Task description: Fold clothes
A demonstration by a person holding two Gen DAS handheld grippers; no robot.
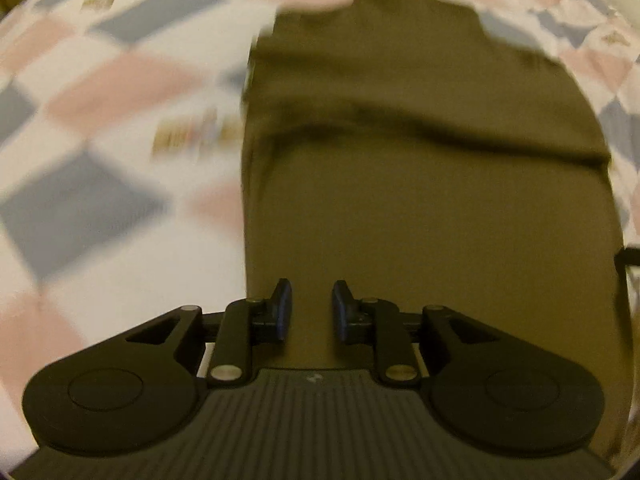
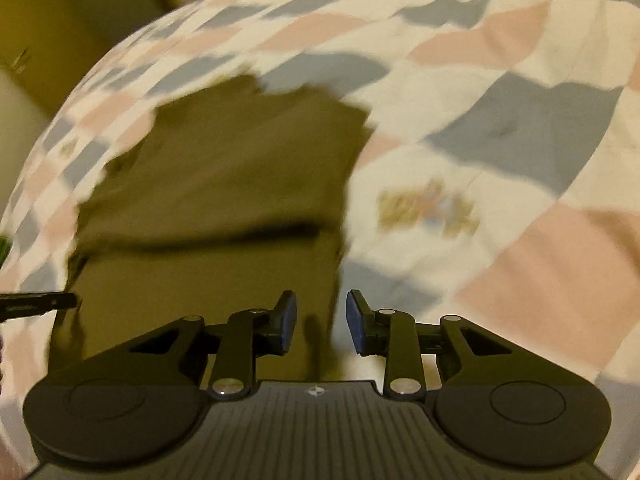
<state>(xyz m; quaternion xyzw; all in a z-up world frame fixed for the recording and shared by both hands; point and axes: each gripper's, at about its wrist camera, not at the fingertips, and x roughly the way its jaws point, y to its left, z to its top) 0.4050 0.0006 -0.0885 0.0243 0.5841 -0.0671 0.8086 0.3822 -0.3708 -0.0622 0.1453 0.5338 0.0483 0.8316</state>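
Both hand-held grippers, left (image 1: pixel 311 307) and right (image 2: pixel 321 321), hovering spread, gripping nothing, over olive garment (image 1: pixel 420 208) on checkered bedspread (image 2: pixel 500 128). Risk: pinching bedspread along with garment edge, dragging fold askew.

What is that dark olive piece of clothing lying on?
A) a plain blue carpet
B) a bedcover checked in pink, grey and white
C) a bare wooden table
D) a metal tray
B: the olive garment is spread on a checked bedcover with pink, grey and white patches, which shows around the cloth in both wrist views.
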